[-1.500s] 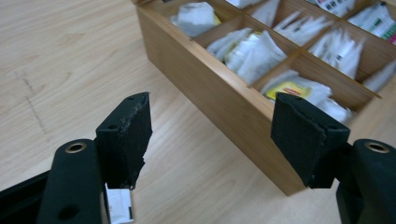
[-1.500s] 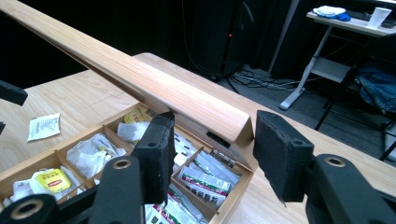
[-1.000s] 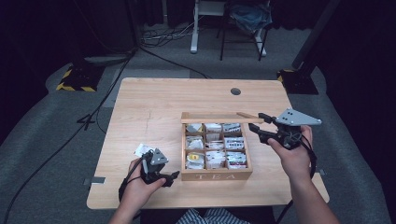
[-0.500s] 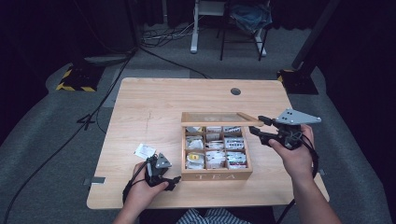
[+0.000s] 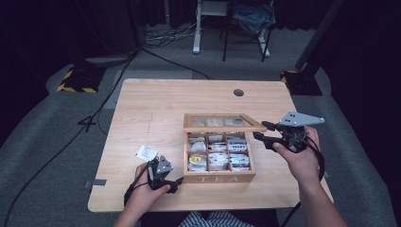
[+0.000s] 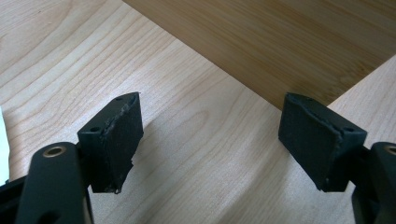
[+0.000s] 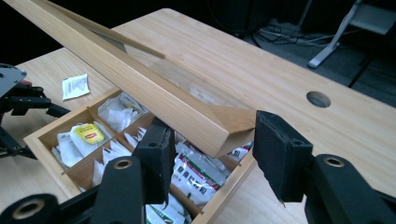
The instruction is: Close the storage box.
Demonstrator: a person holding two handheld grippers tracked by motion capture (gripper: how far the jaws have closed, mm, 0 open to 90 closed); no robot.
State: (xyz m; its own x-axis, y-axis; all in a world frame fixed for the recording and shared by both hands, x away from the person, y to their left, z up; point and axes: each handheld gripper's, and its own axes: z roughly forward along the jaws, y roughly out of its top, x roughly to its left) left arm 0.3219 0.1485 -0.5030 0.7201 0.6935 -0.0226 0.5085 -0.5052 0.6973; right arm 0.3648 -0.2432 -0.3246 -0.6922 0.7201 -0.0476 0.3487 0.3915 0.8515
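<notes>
Lid corner between right tool jaws, over tea box

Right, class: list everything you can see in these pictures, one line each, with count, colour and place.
Tea box: one, light wood, near edge of the table, open.
Lid: one, wood with clear pane, raised; its corner sits between the right jaws.
Tea bags: many, mostly white, in the box compartments.
Loose sachet: one, white, left of the box.
Table: one, light wood.
Left gripper: black, jaws just opening, empty, by the box front.
Right gripper: black, jaws just closing, at the lid corner.
</notes>
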